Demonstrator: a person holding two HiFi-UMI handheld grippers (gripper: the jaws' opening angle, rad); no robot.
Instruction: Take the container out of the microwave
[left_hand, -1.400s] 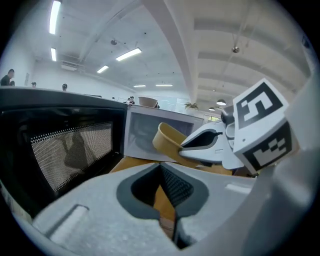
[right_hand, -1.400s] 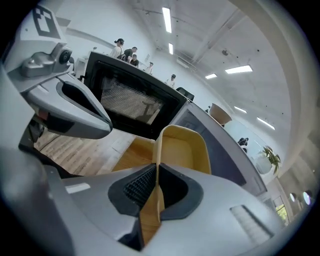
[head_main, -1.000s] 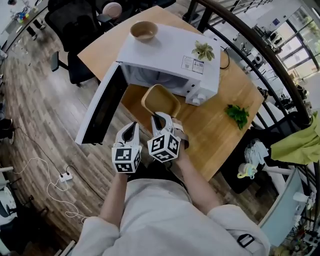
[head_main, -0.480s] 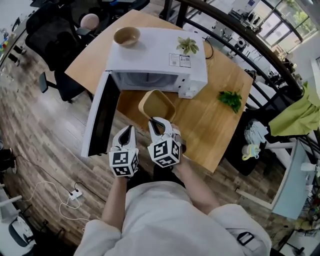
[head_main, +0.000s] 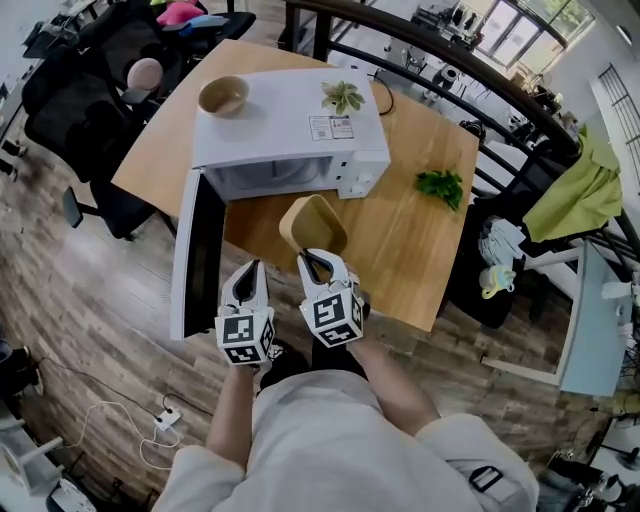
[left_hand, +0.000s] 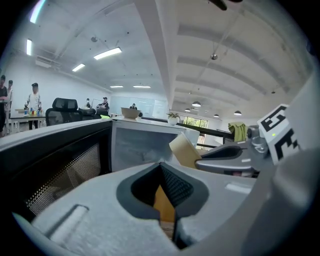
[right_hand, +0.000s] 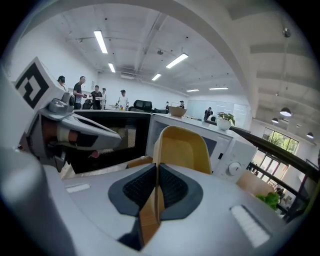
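Observation:
A tan container (head_main: 313, 224) hangs tilted above the wooden table (head_main: 420, 250), just in front of the white microwave (head_main: 290, 130), whose door (head_main: 200, 250) is swung open to the left. My right gripper (head_main: 316, 262) is shut on the container's near rim. In the right gripper view the container (right_hand: 182, 149) rises between the pads of the right gripper (right_hand: 157, 169), which pinch its rim. My left gripper (head_main: 247, 276) is beside it on the left, shut and holding nothing. In the left gripper view, the left gripper (left_hand: 161, 167) faces the microwave cavity (left_hand: 135, 147).
A brown bowl (head_main: 223, 95) and a small potted plant (head_main: 343, 95) stand on top of the microwave. Green leaves (head_main: 438, 185) lie on the table's right part. Black office chairs (head_main: 80, 110) stand at the left, and a dark railing (head_main: 470, 75) runs behind.
The right gripper has drawn the container slightly back from the microwave opening, lifted it a little and rolled it. The left gripper rose alongside it.

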